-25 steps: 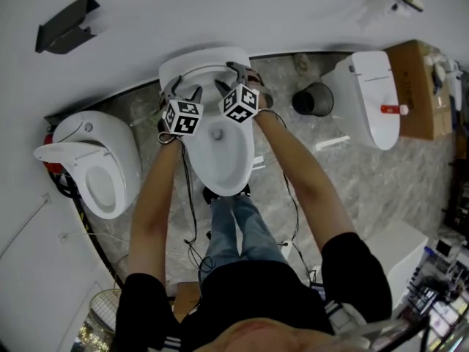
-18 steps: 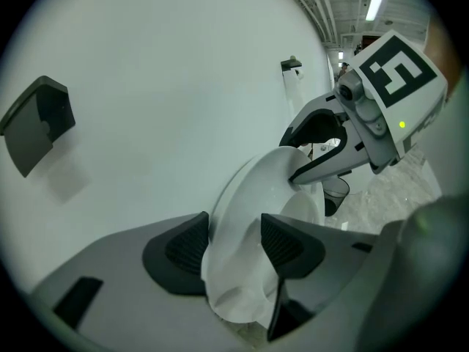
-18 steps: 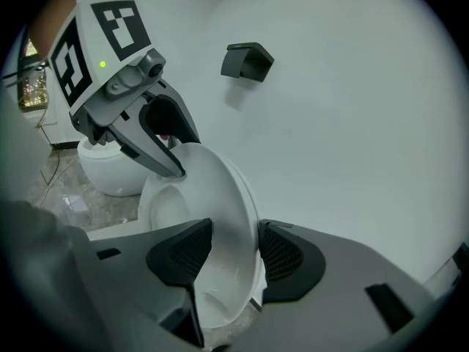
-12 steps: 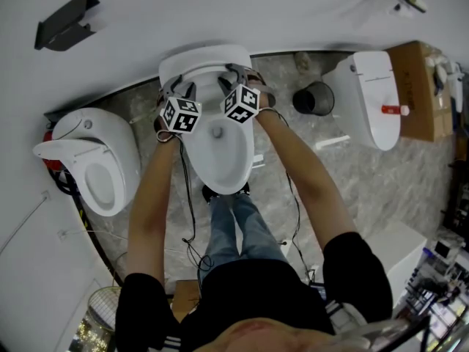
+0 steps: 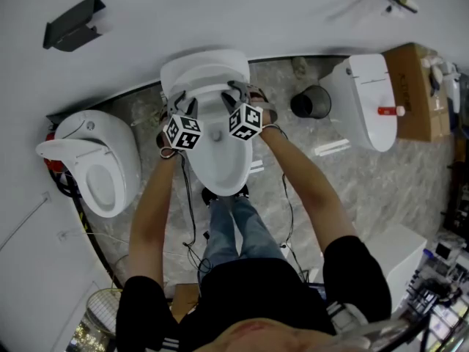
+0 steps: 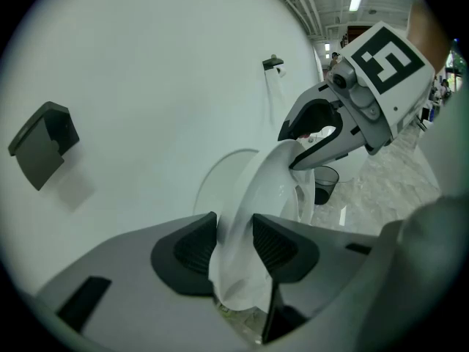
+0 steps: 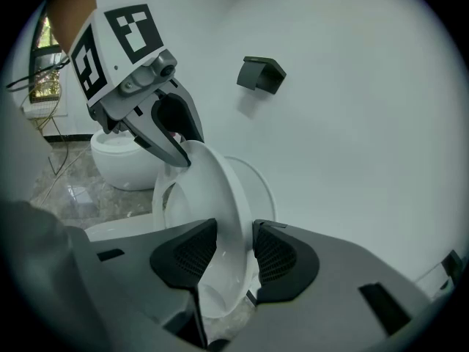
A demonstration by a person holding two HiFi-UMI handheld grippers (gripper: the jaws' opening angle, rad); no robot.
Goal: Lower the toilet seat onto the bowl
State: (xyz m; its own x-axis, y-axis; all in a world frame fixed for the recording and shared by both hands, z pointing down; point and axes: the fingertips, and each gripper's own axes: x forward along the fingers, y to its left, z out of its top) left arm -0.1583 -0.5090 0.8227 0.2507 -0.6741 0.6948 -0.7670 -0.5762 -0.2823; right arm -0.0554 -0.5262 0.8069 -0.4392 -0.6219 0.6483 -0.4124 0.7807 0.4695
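The middle white toilet's bowl [image 5: 220, 160] stands in front of me against the wall. Its white seat [image 5: 209, 92] is raised and tilts away from the lid [image 5: 205, 66]. My left gripper [image 5: 178, 105] holds the seat's left rim, and in the left gripper view the rim [image 6: 272, 185] lies between the black pads of that gripper [image 6: 234, 242]. My right gripper [image 5: 233, 95] holds the right rim, with the seat [image 7: 212, 189] squeezed between its pads [image 7: 234, 249]. Both sets of jaws are closing on the seat.
A second toilet [image 5: 95, 167] with its seat up stands at the left and a closed one [image 5: 366, 97] at the right. A black bin [image 5: 311, 100] and a cardboard box [image 5: 418, 86] are to the right. A dark bracket [image 5: 69, 24] is on the wall.
Both grippers have drawn a little toward me, and the seat's rim has come away from the lid with them. Their jaws have narrowed onto the rim.
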